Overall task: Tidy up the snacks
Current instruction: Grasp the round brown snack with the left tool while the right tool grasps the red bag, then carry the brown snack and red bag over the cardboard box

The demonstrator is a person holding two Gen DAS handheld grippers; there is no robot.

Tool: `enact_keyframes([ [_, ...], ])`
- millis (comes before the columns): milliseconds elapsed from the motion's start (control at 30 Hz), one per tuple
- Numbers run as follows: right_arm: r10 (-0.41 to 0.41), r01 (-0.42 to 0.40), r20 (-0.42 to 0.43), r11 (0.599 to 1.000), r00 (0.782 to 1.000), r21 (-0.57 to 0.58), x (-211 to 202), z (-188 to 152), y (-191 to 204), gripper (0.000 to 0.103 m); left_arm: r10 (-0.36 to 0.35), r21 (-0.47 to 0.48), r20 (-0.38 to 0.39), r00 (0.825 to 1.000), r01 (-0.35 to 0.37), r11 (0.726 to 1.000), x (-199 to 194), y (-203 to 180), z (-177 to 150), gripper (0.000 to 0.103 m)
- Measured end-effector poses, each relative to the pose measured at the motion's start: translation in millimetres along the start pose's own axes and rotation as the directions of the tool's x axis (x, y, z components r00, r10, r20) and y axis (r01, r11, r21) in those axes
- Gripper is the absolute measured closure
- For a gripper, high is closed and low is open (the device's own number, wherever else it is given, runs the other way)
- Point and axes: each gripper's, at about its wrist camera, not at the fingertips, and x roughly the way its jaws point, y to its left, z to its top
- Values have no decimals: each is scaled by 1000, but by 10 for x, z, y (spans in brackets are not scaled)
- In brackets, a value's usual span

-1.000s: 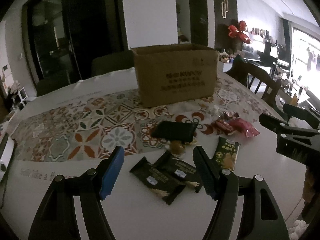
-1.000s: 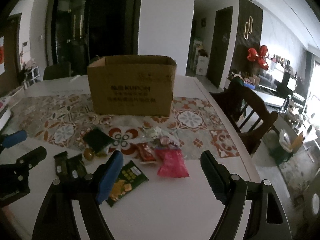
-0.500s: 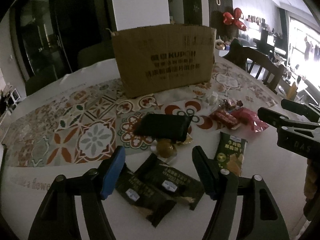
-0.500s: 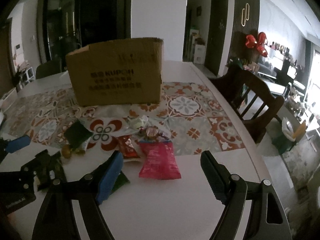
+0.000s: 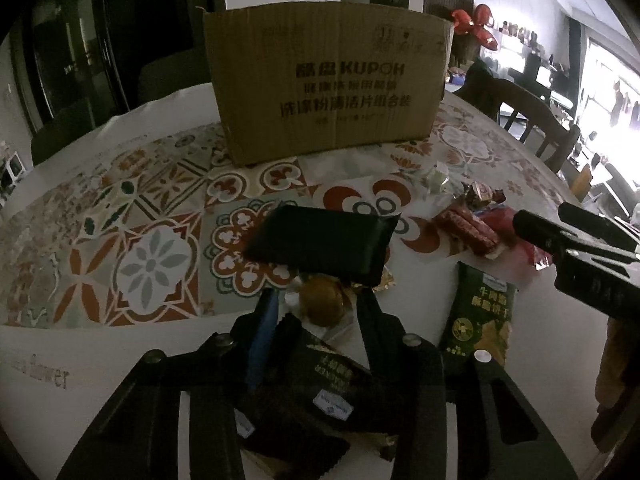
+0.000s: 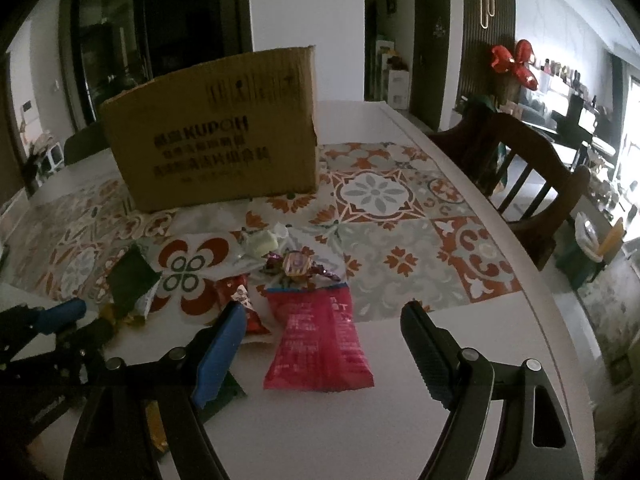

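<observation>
The left gripper [image 5: 316, 312] was narrowed around a black snack packet [image 5: 320, 388] on the table [image 5: 120, 364], its fingers flanking the packet; actual contact could not be confirmed. The right gripper [image 6: 320, 344] stood spread wide over a pink snack bag [image 6: 320, 340], before the cardboard box [image 6: 216, 140].

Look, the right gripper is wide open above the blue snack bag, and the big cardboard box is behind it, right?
Almost. The snack bag is pink-red, not blue; only a pad on the gripper is blue. The right wrist view shows it: the right gripper is wide open above the bag, with the cardboard box behind.
</observation>
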Motion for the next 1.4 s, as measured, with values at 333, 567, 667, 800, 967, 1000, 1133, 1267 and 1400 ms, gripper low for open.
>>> enact_keyframes([
  [333,-5,5,-22,1000,1000,15,93,-6,-11,24,-24,-25,-15,1000,24,999,104,31,29,74],
  [567,21,-20,-61,1000,998,18,169,-46,-11,51,-19,-25,-12,1000,19,1000,99,19,19,74],
  [667,27,-26,-63,1000,998,10,168,-61,3,58,-30,-35,-15,999,30,999,91,30,17,75],
  [800,34,-34,-62,999,998,0,127,-70,26,61,-37,-36,-7,999,37,999,22,20,14,75],
  [967,36,-36,-39,999,999,-9,-39,-70,39,61,-51,-33,18,999,52,998,-157,-20,19,75],
  [1000,40,-40,-33,999,999,-8,-81,-70,41,61,-55,-33,25,998,56,998,-199,-26,21,75],
  [1133,59,-59,-3,998,998,-7,-258,-51,60,61,-56,-32,70,996,58,998,-412,-45,60,75],
  [1267,73,-73,34,997,997,-12,-411,0,84,61,-53,-24,115,992,56,998,-585,-47,113,75],
  [1400,88,-86,82,996,993,-23,-579,75,121,61,-49,-15,168,985,52,999,-748,-48,203,75],
])
